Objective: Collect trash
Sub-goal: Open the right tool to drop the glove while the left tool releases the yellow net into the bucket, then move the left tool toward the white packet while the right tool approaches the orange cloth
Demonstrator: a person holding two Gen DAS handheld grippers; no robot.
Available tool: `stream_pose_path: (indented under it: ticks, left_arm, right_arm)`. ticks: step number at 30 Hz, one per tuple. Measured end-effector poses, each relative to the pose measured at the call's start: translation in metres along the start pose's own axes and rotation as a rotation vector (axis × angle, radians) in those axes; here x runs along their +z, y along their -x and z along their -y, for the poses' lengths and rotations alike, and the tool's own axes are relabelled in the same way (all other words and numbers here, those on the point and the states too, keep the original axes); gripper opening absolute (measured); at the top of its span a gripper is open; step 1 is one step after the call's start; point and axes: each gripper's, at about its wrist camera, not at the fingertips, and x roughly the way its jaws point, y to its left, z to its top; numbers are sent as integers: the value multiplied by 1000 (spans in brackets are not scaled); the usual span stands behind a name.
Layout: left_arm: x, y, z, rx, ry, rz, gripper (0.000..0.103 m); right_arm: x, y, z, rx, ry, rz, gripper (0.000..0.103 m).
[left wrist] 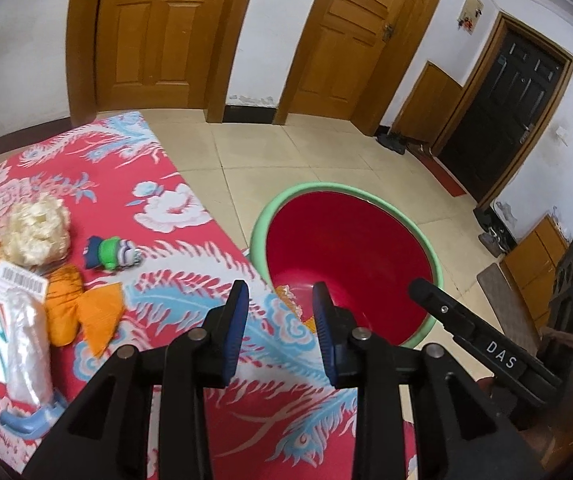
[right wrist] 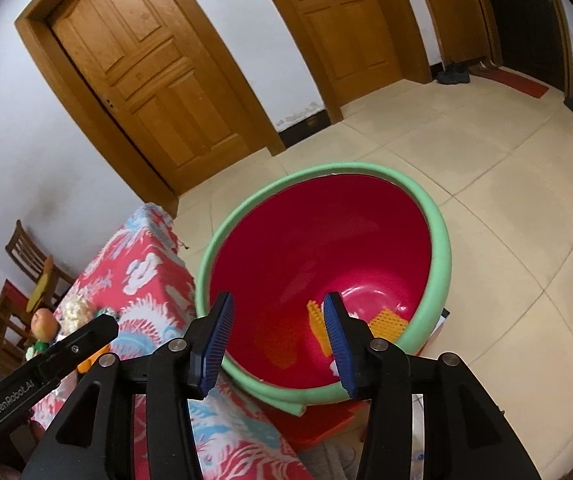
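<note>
Left gripper (left wrist: 280, 316): its blue-padded jaws are being held apart with nothing between them, above the edge of the flowered cloth.
Right gripper (right wrist: 276, 320): its jaws are being held spread and empty, and it is being pointed down into the basin; its black body is also being seen at the right of the left wrist view.
Basin (right wrist: 442, 240): a red bowl with a green rim is being kept on the tiled floor, just beside the table's corner.
Trash in the basin: orange mesh pieces (right wrist: 386, 326) are being seen lying at the bottom, with a small white scrap near them.
Table (left wrist: 134, 184): it is being covered by a red cloth with white and blue flowers and feathers.
Trash on the table: a cream crumpled wad (left wrist: 38, 232), an orange wrapper (left wrist: 82, 312) and a clear plastic packet with a barcode label (left wrist: 18, 328) are being left lying together at the left side, well apart from the basin.
Small toy (left wrist: 112, 254): a green, blue and white figure is being left lying just beside the wad.
Blue handle (left wrist: 30, 420): it is being seen at the packet's near end.
Background: wooden doors (left wrist: 154, 36) are being shown shut in the white wall.
</note>
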Motion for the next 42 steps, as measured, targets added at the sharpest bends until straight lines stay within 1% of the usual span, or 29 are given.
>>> stream_pose_path:
  ticks: [6,12,21,32,38,40,42]
  left_arm:
    - [-5,22,-15,31,29,32,32]
    - [-11,41,-32,68,63,54,32]
    - [-22,70,-71,140,140,94,32]
    - [-36,98,-121,212,246,135,32]
    - [-38,110,-140,249,274,154,32]
    - [-39,114,-146,263,282,162,35]
    - [-39,118,-154,284,294,172,42]
  right_arm:
    - [-4,6,-16,23,22,-3,49]
    - [-10,10,-38,38,73,-3,49]
    - [-19,12,-74,92,144,-20,51]
    - [-27,10,-107,120,211,-39,52]
    - [-32,7,-124,134,243,-54,53]
    - [-34,5,-129,138,253,-60,53]
    - [-35,2,-134,143,263,-67,53]
